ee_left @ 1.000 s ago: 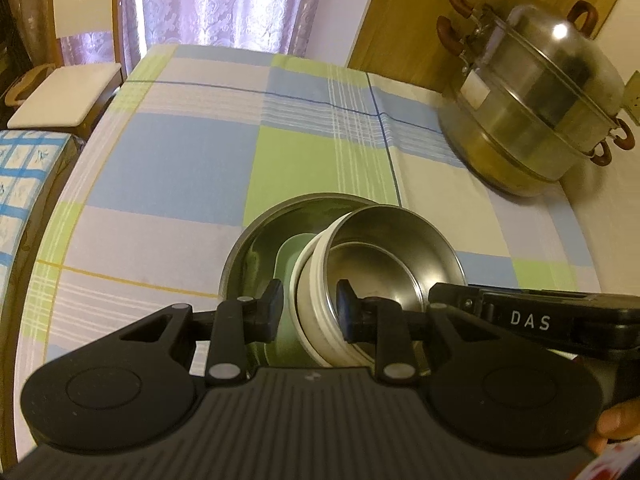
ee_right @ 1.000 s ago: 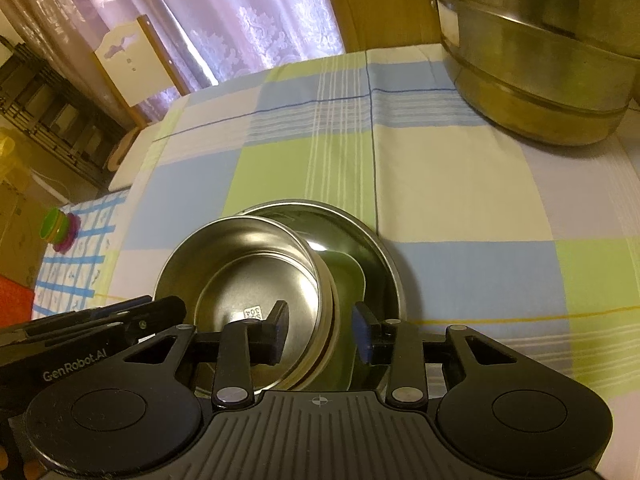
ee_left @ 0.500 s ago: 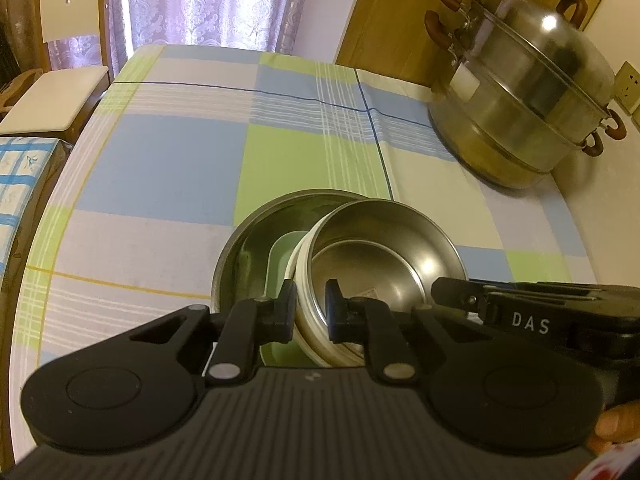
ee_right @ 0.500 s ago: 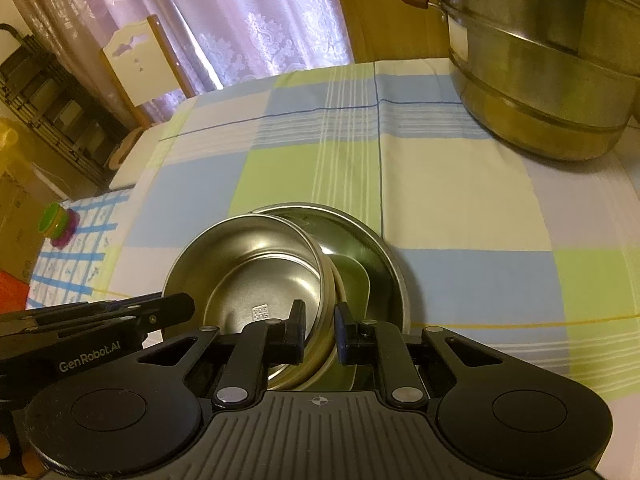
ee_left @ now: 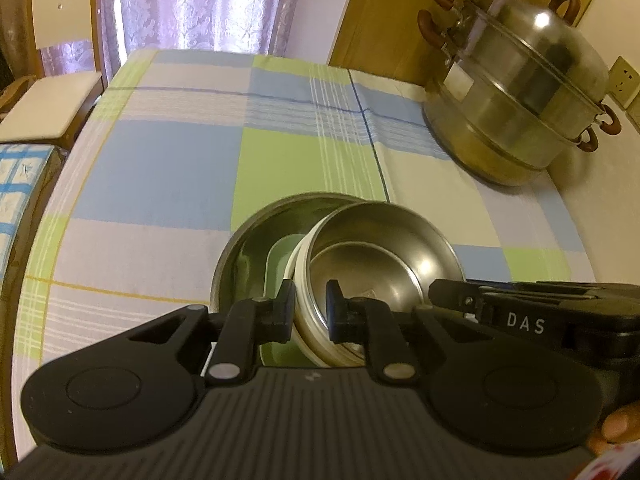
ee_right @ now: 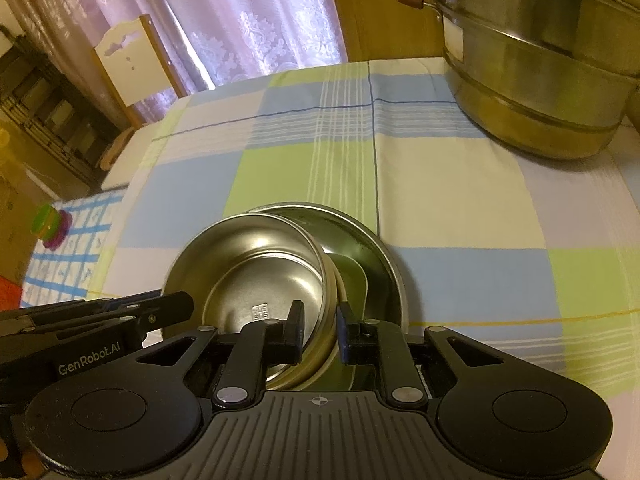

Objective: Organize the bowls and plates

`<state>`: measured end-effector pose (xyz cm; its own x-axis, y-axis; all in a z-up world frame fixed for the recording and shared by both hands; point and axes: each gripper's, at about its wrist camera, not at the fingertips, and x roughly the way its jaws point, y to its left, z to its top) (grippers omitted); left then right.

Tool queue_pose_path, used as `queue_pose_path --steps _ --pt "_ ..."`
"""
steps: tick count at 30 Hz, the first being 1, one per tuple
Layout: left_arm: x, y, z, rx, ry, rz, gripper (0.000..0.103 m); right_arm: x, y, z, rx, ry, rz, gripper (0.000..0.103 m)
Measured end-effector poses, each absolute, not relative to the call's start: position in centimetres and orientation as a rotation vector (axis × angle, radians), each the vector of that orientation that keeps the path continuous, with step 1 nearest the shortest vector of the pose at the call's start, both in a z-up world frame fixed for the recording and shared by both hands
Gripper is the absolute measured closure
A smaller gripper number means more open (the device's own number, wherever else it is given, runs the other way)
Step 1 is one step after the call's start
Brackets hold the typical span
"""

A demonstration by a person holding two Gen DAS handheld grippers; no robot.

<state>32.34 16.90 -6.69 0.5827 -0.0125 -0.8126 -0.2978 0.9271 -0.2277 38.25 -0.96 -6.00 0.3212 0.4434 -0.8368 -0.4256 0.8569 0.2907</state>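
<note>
Steel bowl (ee_left: 380, 264) is sitting tilted in the plate (ee_left: 248, 256) near you; your left gripper (ee_left: 310, 312) and right gripper (ee_right: 320, 330), spread a second ago, are now pinching its rim. Checked cloth (ee_left: 168, 160) is lying open beyond, steamer (ee_left: 516, 96) far right.

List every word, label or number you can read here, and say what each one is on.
"DAS": on the side of the right gripper, seen in the left wrist view.
"GenRobot.AI": on the side of the left gripper, seen in the right wrist view.
Stamp inside the steel bowl: too small to read.
White label on the steamer pot: blank or unreadable.
</note>
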Motion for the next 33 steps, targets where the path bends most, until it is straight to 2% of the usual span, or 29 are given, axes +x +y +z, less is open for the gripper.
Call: queue_pose_path --steps 2,5,11,13,19,33 --pt "32.1 16.8 -6.1 -0.348 0.922 0.167 0.088 38.1 -1.5 -5.6 0.053 1.091 0.578 0.071" --pt "31.3 16.5 -4.9 -0.312 0.885 0.163 0.083 37.7 -2.2 -4.8 0.074 1.063 0.591 0.064" --pt "28.4 14.9 -2.7 -0.162 0.818 0.182 0.077 35.1 -4.3 -3.2 0.082 0.997 0.6 0.063" --pt "27.3 14.5 -2.3 -0.153 0.81 0.187 0.071 34.2 -4.9 -2.9 0.08 0.983 0.586 0.063" --pt "23.7 12.9 -1.3 -0.123 0.777 0.221 0.065 31.4 -6.4 -2.4 0.031 0.95 0.562 0.063" --pt "16.9 6.1 0.0 -0.124 0.818 0.25 0.065 24.9 -12.3 -2.4 0.052 0.954 0.625 0.063"
